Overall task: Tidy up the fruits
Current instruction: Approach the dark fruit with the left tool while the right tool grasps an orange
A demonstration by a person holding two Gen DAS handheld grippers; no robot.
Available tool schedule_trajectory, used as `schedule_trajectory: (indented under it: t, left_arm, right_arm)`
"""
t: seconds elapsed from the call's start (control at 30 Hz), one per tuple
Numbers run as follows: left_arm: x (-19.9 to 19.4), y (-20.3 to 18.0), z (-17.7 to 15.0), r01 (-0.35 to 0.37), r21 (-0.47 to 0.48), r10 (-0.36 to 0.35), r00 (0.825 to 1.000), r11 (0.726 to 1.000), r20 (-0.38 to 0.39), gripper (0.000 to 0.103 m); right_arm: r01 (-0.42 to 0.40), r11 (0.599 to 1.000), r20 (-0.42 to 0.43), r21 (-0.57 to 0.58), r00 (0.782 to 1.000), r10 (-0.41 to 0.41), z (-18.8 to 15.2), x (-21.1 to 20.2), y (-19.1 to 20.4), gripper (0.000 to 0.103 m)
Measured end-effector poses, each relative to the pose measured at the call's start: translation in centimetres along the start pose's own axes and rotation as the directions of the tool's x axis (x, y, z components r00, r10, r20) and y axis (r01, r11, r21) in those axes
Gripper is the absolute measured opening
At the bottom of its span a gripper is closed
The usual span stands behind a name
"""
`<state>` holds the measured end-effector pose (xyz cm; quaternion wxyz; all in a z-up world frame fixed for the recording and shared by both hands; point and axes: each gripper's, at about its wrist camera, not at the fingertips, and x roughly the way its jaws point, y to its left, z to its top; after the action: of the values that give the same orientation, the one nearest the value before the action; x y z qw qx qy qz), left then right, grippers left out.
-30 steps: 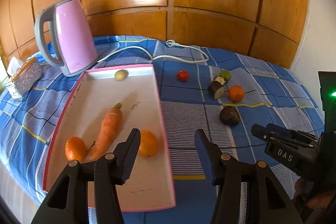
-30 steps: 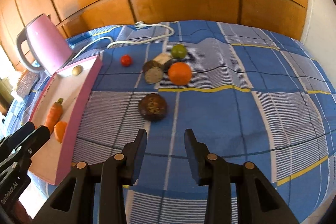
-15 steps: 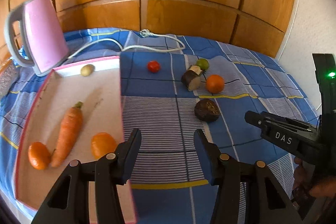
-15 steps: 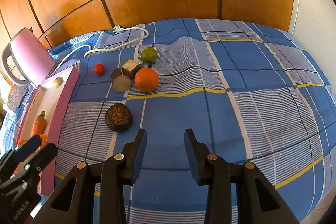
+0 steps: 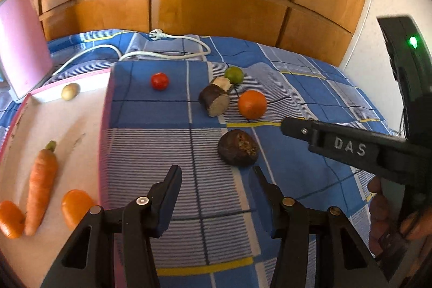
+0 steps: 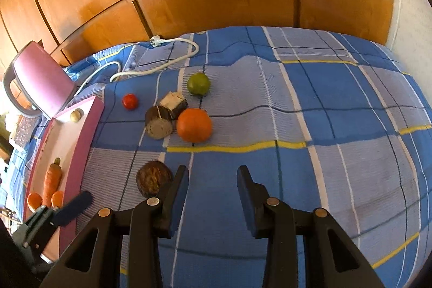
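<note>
A pink-rimmed white tray (image 5: 81,126) holds a carrot (image 5: 40,182), two small oranges (image 5: 75,204) and a small potato (image 5: 69,91). On the blue checked cloth lie a dark round fruit (image 5: 237,148), an orange (image 5: 252,104), a cut brown piece (image 5: 214,100), a lime (image 5: 234,74) and a red tomato (image 5: 159,81). My left gripper (image 5: 216,177) is open and empty, just short of the dark fruit. My right gripper (image 6: 212,180) is open and empty; the dark fruit (image 6: 154,178) lies beside its left finger, the orange (image 6: 193,125) ahead.
A pink kettle (image 6: 40,77) stands at the far left with its white cord (image 6: 151,66) trailing across the cloth. Wooden panels rise behind. The right gripper's body (image 5: 351,147) reaches in from the right of the left wrist view.
My left gripper has swung right, off the tray and over the cloth toward the dark fruit. My right gripper has moved forward and right; the fruits now sit nearer it.
</note>
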<state>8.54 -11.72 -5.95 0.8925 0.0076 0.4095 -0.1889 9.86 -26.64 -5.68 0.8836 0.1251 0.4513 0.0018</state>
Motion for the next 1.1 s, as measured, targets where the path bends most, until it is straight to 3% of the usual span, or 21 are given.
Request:
schedule_trajectory:
  t: [0.47, 1.1]
  left_arm:
    - [2.9, 0.0, 0.9, 0.046, -0.035, -0.047, 0.999, 0.998, -0.013, 0.052]
    - [3.5, 0.2, 1.5, 0.04, -0.075, -0.041, 0.999, 0.996, -0.002, 0.053]
  right_arm:
    - [-0.054, 0.998, -0.039, -0.016, 0.998, 0.053, 3.0, 3.8, 0.7, 0.039]
    - [-0.071, 0.997, -0.05, -0.021, 0.996, 0.07, 3.7, 5.2, 1.2, 0.04]
